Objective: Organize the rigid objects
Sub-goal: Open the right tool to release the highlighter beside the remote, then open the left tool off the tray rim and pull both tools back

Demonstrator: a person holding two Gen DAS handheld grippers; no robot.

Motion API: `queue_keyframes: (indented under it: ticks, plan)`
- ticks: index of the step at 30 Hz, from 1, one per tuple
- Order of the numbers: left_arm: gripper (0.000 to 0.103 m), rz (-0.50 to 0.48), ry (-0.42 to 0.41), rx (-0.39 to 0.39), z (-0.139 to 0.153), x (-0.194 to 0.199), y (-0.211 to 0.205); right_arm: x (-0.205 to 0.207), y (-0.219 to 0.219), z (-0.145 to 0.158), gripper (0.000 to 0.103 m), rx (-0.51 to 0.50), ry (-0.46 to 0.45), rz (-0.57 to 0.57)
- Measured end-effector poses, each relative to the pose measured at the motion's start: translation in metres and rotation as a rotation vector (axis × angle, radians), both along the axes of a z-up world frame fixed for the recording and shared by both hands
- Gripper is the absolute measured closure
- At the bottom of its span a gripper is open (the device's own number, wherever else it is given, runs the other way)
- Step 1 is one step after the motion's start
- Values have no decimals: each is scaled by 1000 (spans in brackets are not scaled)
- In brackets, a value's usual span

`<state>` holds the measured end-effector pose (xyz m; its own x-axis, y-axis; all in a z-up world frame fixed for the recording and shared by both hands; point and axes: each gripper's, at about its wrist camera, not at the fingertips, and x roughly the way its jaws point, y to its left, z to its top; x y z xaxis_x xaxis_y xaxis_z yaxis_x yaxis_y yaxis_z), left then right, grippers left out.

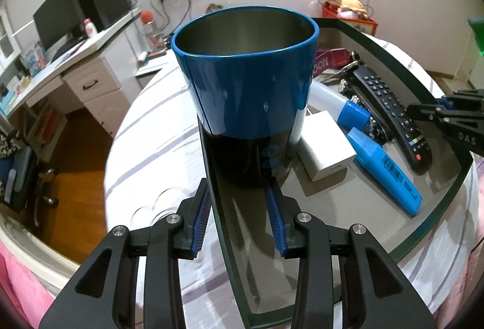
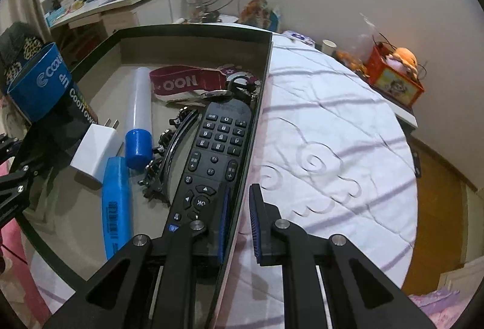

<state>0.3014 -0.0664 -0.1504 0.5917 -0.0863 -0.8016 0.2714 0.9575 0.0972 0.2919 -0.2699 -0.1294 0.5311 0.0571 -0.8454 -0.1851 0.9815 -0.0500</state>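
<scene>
A dark shallow tray (image 2: 196, 35) lies on a white bed cover. A blue and black steel cup (image 1: 248, 87) stands upright in its left corner. My left gripper (image 1: 237, 192) straddles the tray's left wall below the cup, open, with a gap beside the pads. Its arm shows at the left edge of the right wrist view (image 2: 12, 177). My right gripper (image 2: 240, 189) is shut on the tray's right wall, next to a black remote (image 2: 211, 147). In the tray lie a blue highlighter (image 2: 116, 202), a white charger (image 2: 93, 150), a blue-capped tube (image 2: 140, 117) and a maroon lanyard (image 2: 178, 82).
The bed cover (image 2: 317, 132) spreads to the right of the tray. A red box with plush toys (image 2: 393, 77) stands past the bed's far right edge. A desk with a monitor (image 1: 60, 26) is at the left, over wooden floor (image 1: 75, 162).
</scene>
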Motion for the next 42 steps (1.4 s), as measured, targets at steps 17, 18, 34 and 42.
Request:
queue_keyframes:
  ticks: [17, 18, 34, 42]
  plan:
    - [55, -22, 18, -79, -1, -5, -8, -20, -36, -4, 87, 102, -8, -69]
    - [51, -11, 10, -80, 0, -8, -4, -22, -37, -5, 86, 110, -6, -67]
    - [38, 53, -51, -61, 14, -39, 18, -43, -33, -7, 83, 139, 4, -111]
    - [37, 60, -55, -69, 15, -38, 27, -49, -27, -6, 82, 138, 8, -141]
